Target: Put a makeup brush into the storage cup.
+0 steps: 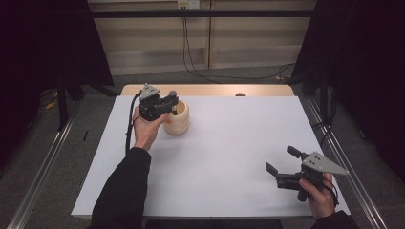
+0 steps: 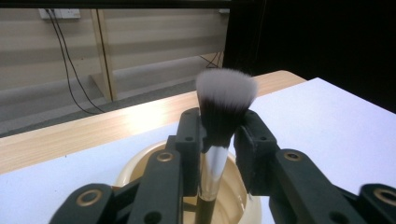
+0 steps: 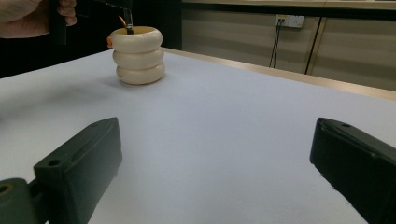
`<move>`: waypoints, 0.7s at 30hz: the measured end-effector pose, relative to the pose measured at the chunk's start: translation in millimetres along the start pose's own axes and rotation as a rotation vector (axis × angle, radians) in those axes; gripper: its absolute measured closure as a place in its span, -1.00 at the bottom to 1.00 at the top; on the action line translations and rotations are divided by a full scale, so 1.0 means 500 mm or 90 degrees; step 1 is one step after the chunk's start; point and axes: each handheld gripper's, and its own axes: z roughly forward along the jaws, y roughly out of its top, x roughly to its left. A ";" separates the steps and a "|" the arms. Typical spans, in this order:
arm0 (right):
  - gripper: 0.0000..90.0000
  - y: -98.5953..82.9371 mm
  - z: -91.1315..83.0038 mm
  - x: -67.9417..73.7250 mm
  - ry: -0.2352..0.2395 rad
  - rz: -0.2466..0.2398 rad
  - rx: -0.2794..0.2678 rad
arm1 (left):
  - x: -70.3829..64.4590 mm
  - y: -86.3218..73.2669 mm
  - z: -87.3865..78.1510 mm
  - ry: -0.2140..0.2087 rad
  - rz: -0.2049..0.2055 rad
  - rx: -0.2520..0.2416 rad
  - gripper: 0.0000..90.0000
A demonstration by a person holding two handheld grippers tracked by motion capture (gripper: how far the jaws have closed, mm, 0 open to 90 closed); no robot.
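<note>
Now left claw clamped on brush, upright over cup at table's far left, handle inside: likely lowering or lifting. Right claw wide, empty, parked near right, clear of work.

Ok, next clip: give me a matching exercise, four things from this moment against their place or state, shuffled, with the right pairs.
Things:
1. left gripper
2. right gripper
3. makeup brush
4. cream ribbed holder

States:
A. standing on the white table, far left part
B. jaws wide apart, nothing between them
C. upright, bristles up, handle going down into the holder
D. jaws closed on the brush just below its bristles

Pairs: 1-D, 2-B, 3-C, 4-A
</note>
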 end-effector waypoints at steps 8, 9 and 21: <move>-0.95 0.000 0.000 0.000 0.001 -0.001 0.000 | 0.003 0.001 -0.001 0.001 -0.004 -0.011 0.35; -0.95 0.000 0.000 0.000 -0.001 -0.001 0.000 | 0.002 0.001 -0.001 0.002 -0.006 -0.013 0.29; -0.95 -0.001 0.001 -0.002 -0.003 0.005 -0.002 | 0.003 0.001 0.002 0.025 -0.001 -0.028 -0.38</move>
